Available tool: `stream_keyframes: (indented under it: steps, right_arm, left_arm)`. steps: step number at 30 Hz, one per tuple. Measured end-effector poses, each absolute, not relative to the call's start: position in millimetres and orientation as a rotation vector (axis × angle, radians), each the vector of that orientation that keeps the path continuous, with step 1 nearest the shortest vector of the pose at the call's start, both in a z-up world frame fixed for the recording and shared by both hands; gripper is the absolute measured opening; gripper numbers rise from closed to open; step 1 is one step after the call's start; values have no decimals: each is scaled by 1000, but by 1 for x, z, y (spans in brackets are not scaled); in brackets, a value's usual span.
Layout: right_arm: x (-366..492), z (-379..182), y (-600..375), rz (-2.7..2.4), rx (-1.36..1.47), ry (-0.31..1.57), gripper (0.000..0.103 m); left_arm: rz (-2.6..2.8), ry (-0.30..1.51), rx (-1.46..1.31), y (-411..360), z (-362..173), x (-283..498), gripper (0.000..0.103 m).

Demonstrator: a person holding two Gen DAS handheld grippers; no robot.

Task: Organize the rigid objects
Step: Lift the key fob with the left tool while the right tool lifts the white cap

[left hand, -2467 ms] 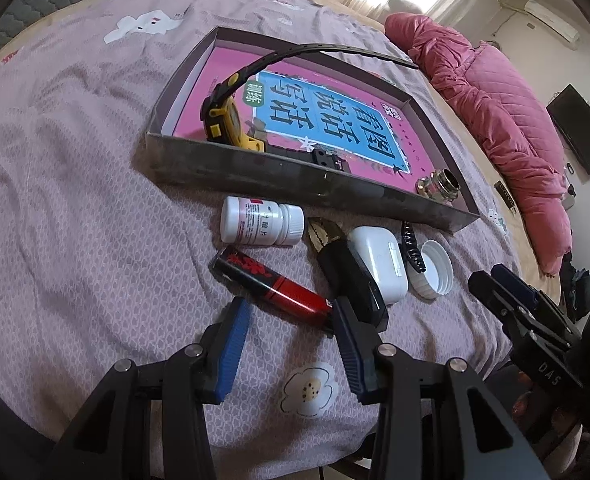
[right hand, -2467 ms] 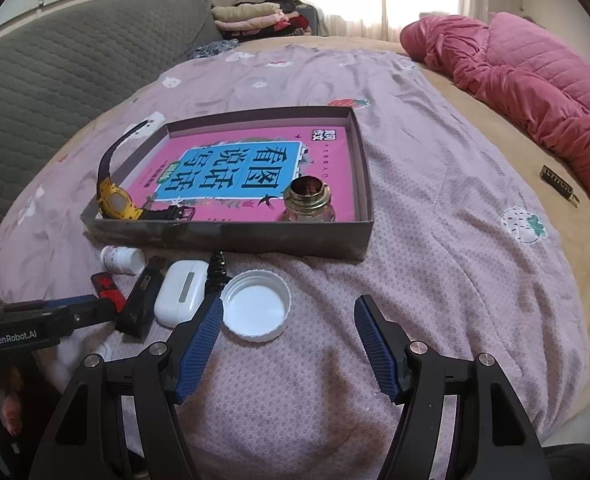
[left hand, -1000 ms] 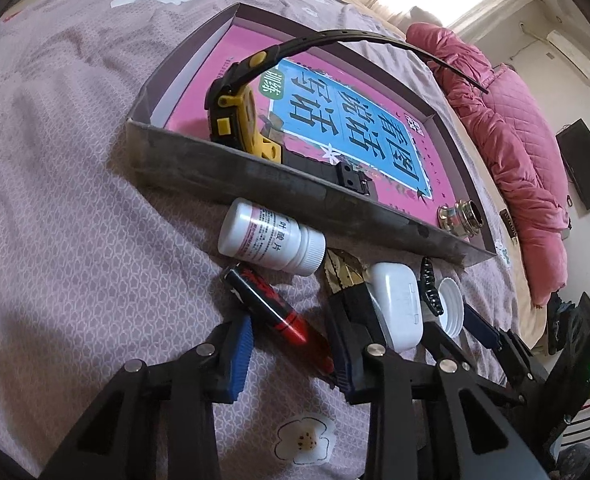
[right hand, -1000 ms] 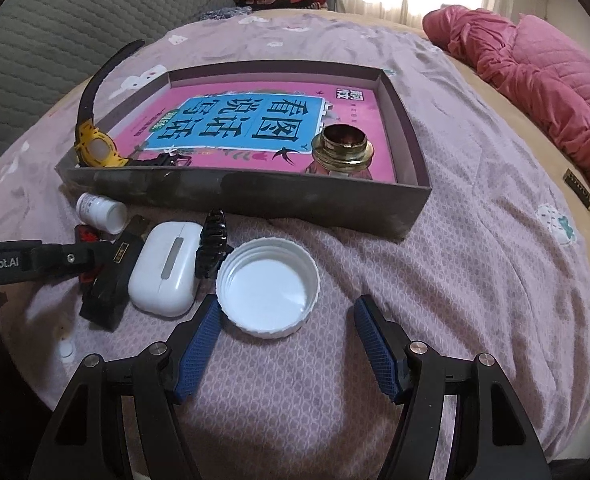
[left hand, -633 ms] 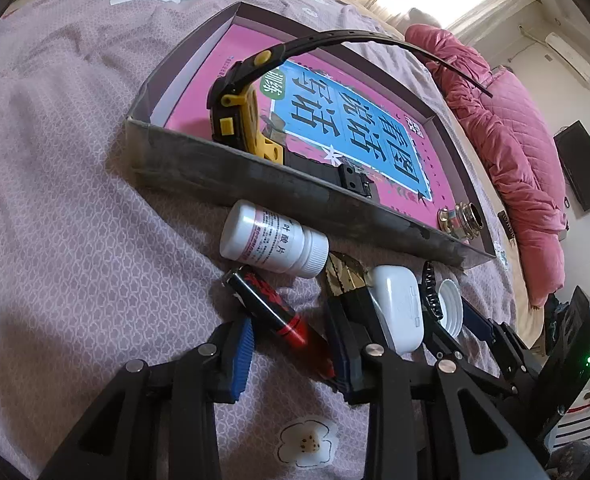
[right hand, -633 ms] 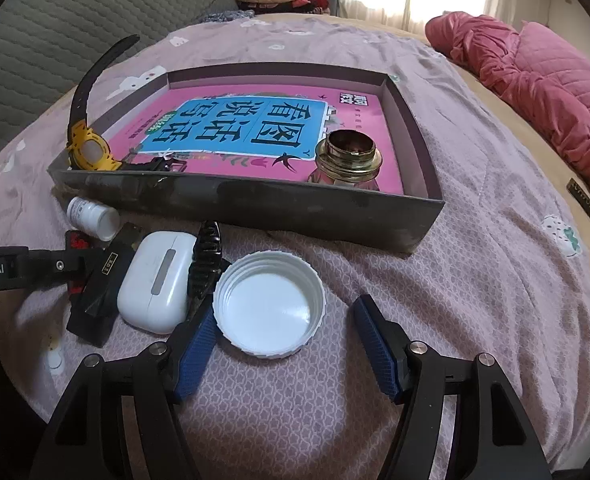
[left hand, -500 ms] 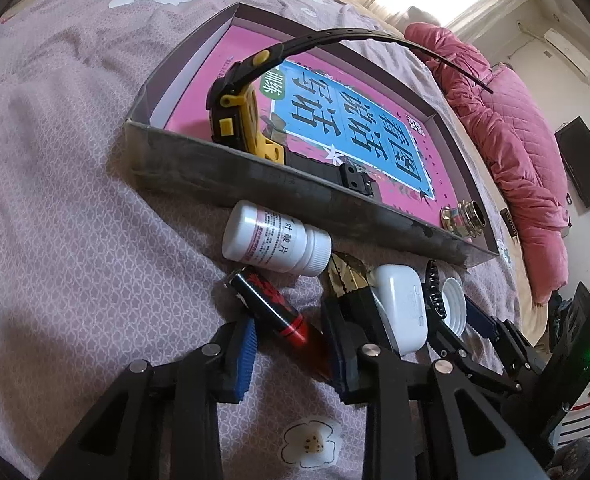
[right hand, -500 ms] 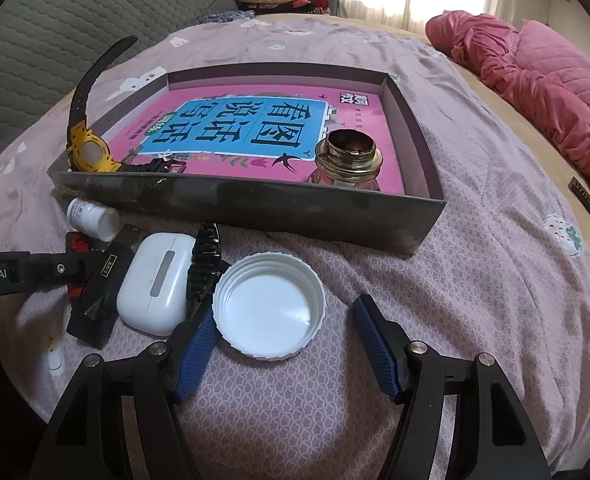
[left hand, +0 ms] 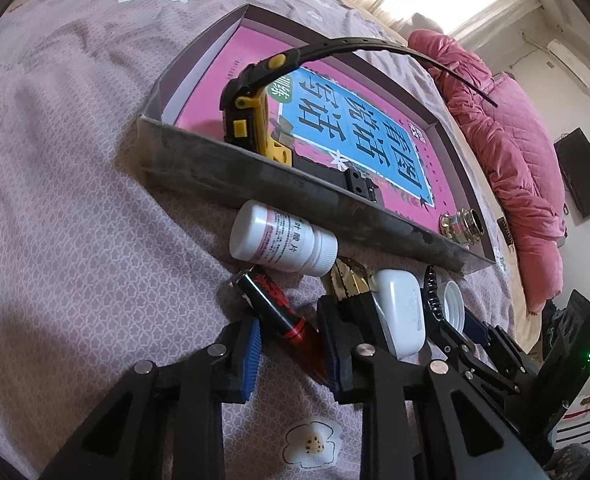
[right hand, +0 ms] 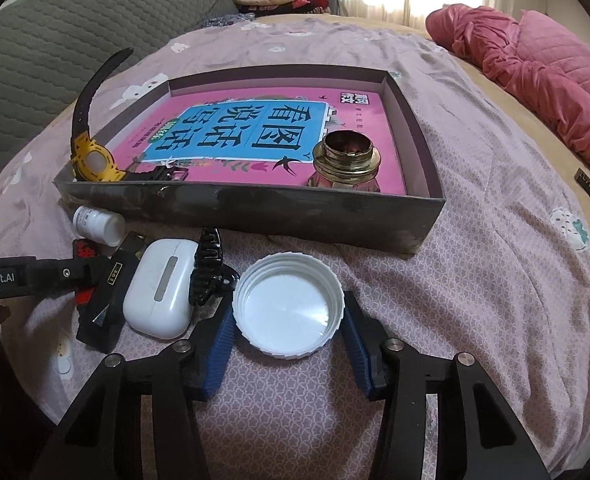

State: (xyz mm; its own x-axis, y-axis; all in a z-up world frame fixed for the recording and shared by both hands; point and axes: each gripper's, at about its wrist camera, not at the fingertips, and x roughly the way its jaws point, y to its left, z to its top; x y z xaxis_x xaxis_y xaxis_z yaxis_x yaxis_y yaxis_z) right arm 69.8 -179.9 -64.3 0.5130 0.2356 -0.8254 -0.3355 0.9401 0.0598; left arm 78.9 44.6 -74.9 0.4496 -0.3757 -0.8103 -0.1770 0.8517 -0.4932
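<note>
Left hand-held gripper [left hand: 291,344]: your narrow jaws straddle red-black cylindrical battery [left hand: 279,308], ready to pinch.
Right hand-held gripper [right hand: 289,344]: your wide jaws flank white plastic screw lid [right hand: 289,310], unclamped.

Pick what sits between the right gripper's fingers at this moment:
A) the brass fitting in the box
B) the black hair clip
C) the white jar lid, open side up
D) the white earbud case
C: the right gripper straddles the white jar lid, one blue pad on each side.

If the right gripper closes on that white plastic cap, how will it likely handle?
The white cap looks thin and light, so lifting should be easy. Its ridged rim probably resists slipping between the right gripper pads. Its open, thin wall may flex under a hard squeeze.
</note>
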Motion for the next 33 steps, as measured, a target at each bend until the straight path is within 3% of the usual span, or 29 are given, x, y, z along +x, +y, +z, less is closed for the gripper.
stream_keyframes:
  steps: [22,33]
  right_arm:
    - [70,-57,-191,360,-33,979,51]
    - [64,-47,-194,388,-18,950,51]
  left_arm:
    - [-240,1128,-871,79,-80,47,12]
    - [-230,1059,-643,52,-54,43,11]
